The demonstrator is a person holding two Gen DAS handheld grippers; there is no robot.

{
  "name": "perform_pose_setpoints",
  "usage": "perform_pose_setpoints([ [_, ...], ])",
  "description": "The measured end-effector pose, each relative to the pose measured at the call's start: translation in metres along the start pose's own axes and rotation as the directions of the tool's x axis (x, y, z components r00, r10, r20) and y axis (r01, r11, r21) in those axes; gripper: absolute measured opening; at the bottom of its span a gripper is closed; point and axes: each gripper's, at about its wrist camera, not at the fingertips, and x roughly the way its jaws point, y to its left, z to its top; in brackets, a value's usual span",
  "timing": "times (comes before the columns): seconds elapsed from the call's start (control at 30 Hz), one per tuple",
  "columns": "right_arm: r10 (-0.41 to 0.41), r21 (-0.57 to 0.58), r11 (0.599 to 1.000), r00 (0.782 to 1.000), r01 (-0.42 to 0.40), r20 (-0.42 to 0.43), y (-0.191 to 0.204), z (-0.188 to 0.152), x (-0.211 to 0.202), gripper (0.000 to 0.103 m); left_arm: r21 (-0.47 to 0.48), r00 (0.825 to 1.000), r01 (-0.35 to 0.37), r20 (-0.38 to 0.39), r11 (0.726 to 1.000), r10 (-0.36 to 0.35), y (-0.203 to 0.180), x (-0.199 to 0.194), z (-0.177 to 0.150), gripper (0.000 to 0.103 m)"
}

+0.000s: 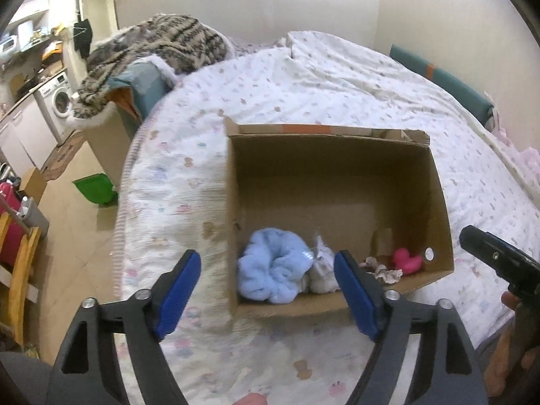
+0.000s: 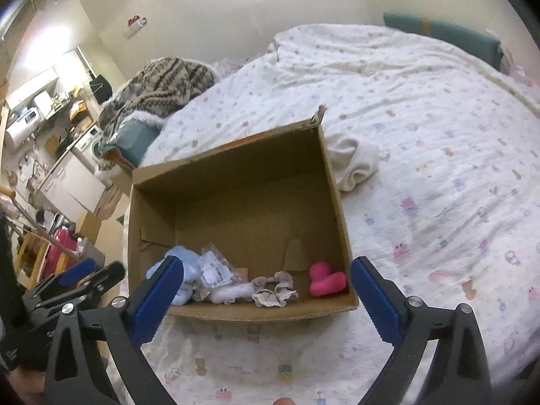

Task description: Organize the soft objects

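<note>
- Bed with white printed quilt (image 2: pixel 438 168): it carries everything; its soft surface gives, so press down lightly when grasping.
- Open brown cardboard box (image 2: pixel 236 182): sits near the bed's front edge, with a fluffy light-blue cloth (image 1: pixel 270 270), white packet bundle (image 2: pixel 216 270), beige lace scrunchie (image 2: pixel 273 290) and pink rubber duck (image 2: pixel 325 283) along its near wall.
- Rolled white cloth (image 2: pixel 354 162): lies outside, touching the box's right wall; judged the next item. Grasp its thick fold.
- Right gripper (image 2: pixel 266 290): jaws spread wide, empty.
- Left gripper (image 1: pixel 266 280): likewise spread, empty, before the box.
</note>
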Motion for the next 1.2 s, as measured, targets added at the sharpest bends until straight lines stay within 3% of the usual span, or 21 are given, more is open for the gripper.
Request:
perform_pose_setpoints([
  [0.3,-0.032,-0.061,0.998,0.999,0.034,0.037,0.015,-0.026,-0.023,0.103,0.004,0.998,-0.013,0.059,1.000,0.013,0.025,-0.037,-0.027,0.090],
  [0.53,-0.043,-0.100,0.994,0.997,0.050,0.066,0.029,-0.045,-0.039,0.103,-0.054,0.997,0.011,0.081,0.999,-0.006,0.036,-0.051,-0.045,0.098],
  [0.83,-0.078,-0.134,0.987,0.994,0.087,0.077,0.038,-0.058,-0.031,0.103,-0.042,0.992,0.011,0.124,0.999,-0.006,0.031,-0.052,-0.057,0.101],
  [1.2,-0.117,-0.189,0.973,0.989,0.132,0.091,0.048,-0.060,-0.017,0.103,-0.070,0.996,0.017,0.088,0.997,-0.010,0.035,-0.039,-0.057,0.101],
])
